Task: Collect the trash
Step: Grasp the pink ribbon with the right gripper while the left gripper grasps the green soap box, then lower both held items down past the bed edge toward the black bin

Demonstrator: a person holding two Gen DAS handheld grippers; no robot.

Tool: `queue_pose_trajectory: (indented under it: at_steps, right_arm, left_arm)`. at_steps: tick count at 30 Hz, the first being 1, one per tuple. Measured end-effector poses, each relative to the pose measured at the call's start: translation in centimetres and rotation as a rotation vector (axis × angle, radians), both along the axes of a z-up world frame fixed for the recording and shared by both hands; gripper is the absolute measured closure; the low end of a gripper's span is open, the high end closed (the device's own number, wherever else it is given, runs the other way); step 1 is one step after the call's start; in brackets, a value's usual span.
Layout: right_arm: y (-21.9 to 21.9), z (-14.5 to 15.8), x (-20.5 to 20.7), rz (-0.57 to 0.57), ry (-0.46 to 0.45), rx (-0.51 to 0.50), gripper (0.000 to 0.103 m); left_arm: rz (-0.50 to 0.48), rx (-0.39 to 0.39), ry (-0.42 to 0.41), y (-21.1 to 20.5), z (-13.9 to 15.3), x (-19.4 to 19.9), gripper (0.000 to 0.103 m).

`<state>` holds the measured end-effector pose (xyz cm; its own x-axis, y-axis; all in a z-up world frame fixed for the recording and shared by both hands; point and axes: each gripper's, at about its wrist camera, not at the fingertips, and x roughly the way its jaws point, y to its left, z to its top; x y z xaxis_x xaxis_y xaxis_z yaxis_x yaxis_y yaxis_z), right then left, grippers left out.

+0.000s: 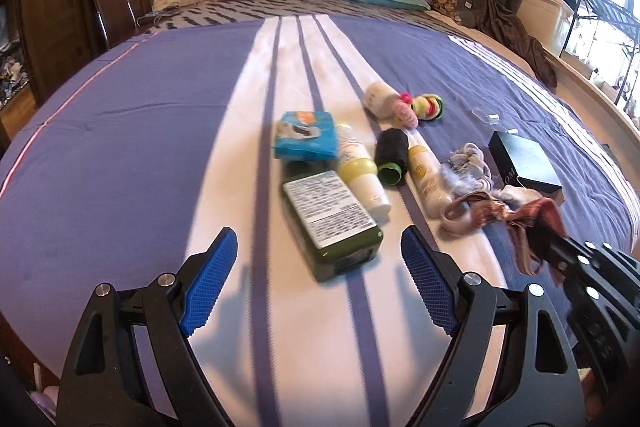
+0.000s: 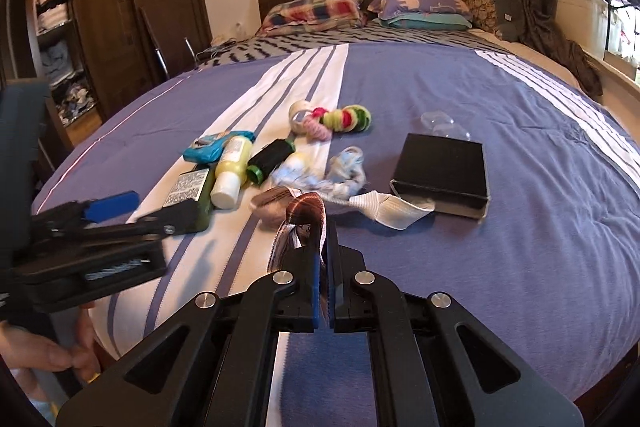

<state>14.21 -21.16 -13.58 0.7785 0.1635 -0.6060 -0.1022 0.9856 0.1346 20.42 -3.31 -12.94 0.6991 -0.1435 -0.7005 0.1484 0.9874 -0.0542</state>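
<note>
While the left gripper (image 1: 318,283) gapes wide, right fingers (image 2: 318,267) pinch the ribbon (image 2: 306,211).

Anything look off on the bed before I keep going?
Nothing is spilled or broken. The bottles all lie on their sides in the clutter on the bedspread. The right gripper is shut on a frayed brown ribbon; the left gripper is open.

Ribbon (image 2: 306,217): brown-and-white strip, one end pinched upright, its white tail trailing on the bedspread toward the black box (image 2: 442,173).
Green bottle (image 1: 332,223): lying flat, white label up.
Yellow-capped tube (image 1: 358,163): lying just beside the bottle.
Blue packet (image 1: 306,135): flat, behind the bottle.
Black spool (image 1: 392,155): on its side.
Black box: flat, lid shut.
</note>
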Motion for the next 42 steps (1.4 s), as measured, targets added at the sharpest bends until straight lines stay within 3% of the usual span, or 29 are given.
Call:
queue_pose_trajectory:
  at_steps: [2, 9, 16, 33, 42]
  right_arm:
    - [-0.3, 0.1, 0.0, 0.001, -0.003, -0.003, 0.099]
    - [-0.8, 0.2, -0.4, 0.005, -0.015, 0.008, 0.099]
    - [-0.4, 0.4, -2.1, 0.013, -0.016, -0.002, 0.099]
    - [-1.2, 3.1, -11.3, 0.013, -0.054, 0.007, 0.099]
    - [-1.9, 2.8, -15.3, 0.028, -0.046, 0.012, 0.099]
  left_arm:
    - [0.007, 0.007, 0.012, -0.1, -0.4, 0.7, 0.024]
    - [0.024, 0.004, 0.044, 0.5, -1.5, 1.4, 0.06]
    - [0.04, -0.024, 0.038, 2.0, -0.6, -1.4, 0.06]
    - [-0.039, -0.067, -0.058, 1.5, 3.6, -14.5, 0.061]
    - [-0.088, -0.062, -0.042, 0.3, 2.9, -19.0, 0.061]
